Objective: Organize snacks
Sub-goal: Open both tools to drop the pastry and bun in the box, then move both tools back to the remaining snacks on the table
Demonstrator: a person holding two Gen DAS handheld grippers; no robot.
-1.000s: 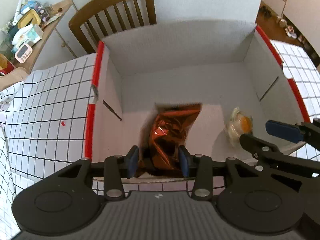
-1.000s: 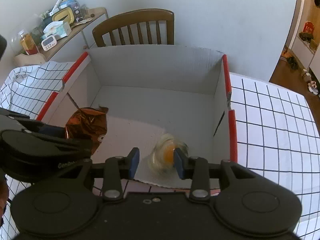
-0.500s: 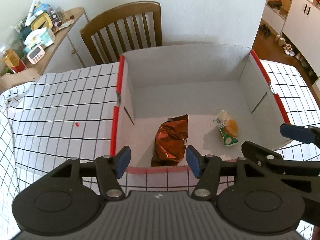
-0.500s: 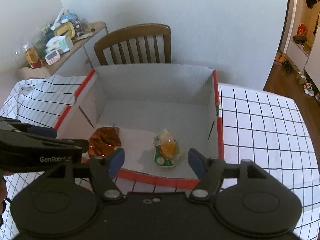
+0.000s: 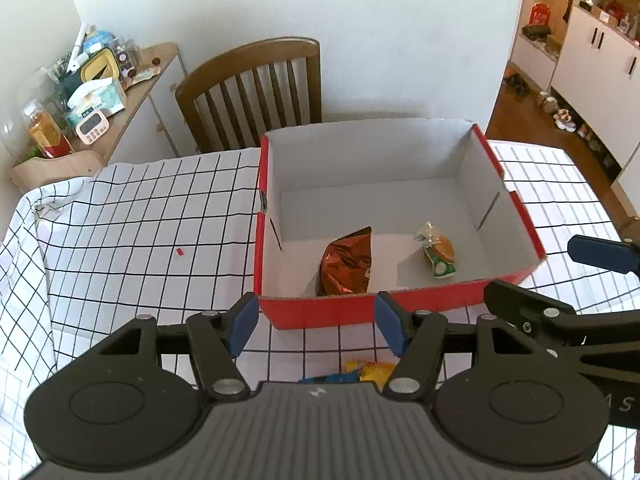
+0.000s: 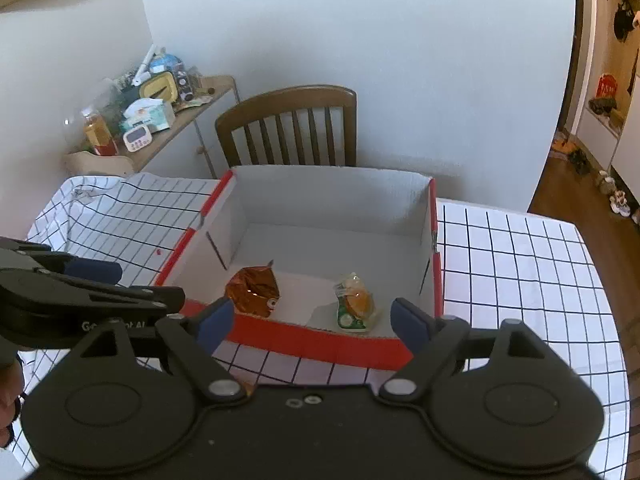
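- A worktop under a white cloth with a black grid carries the scene, in a bright room with white walls.
- Nearest the left camera, yellow and blue wrappers lie on the cloth, partly hidden by the left hand-held gripper; these look like snacks not yet sorted.
- The left hand-held gripper's jaws are opening, with nothing between them; it hangs over the near wall of the box.
- The right hand-held gripper is also opening, wide and empty, over the same near wall.
- Inside the red-sided box, near the front, lie a copper foil bag to the left and a clear packet with an orange centre to the right, apart from each other.
- The rest of the box floor is bare, so there is room behind both snacks.
- Judgement: both drops seem done; the next step is likely fetching the wrappers near the front edge.
- To do that well, clear the box wall before turning down, come at a wrapper with jaws spread, and pinch its flat middle rather than a slippery corner.
- Beyond the box stand a wooden chair and a cluttered side shelf.
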